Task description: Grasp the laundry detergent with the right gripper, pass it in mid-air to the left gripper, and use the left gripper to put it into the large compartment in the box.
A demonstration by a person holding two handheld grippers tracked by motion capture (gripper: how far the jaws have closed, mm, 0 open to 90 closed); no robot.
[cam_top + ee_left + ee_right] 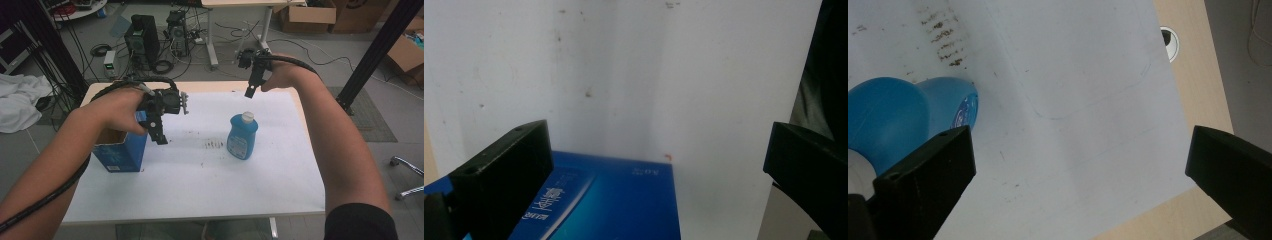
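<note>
- Hovering above the left part of the table, the left gripper (159, 131) has its jaws spread wide with nothing between them; in the left gripper view they stand far apart over bare white surface.
- Just below and to the near left of that gripper stands a blue box (120, 152), upright and open at the top, near the table's left edge; the left gripper view shows its printed blue face (614, 200) at the bottom, under the jaws but apart from them.
- Raised over the far side of the table, right of centre, the right gripper (252, 85) is also spread wide and holds nothing; the right gripper view shows both jaws well apart above the white sheet.
- Near and slightly left of the right gripper stands a blue bottle (242, 136) with a white cap, upright, around the middle of the table; in the right gripper view its blue body (903, 117) shows beside one jaw, not between the two.
- Between box and bottle, a patch of dark smudges (215, 144) marks the white table (200, 190).
- Beyond the far edge, computer towers (142, 37) and cables sit on the floor; cardboard boxes (307, 15) lie at far right.
</note>
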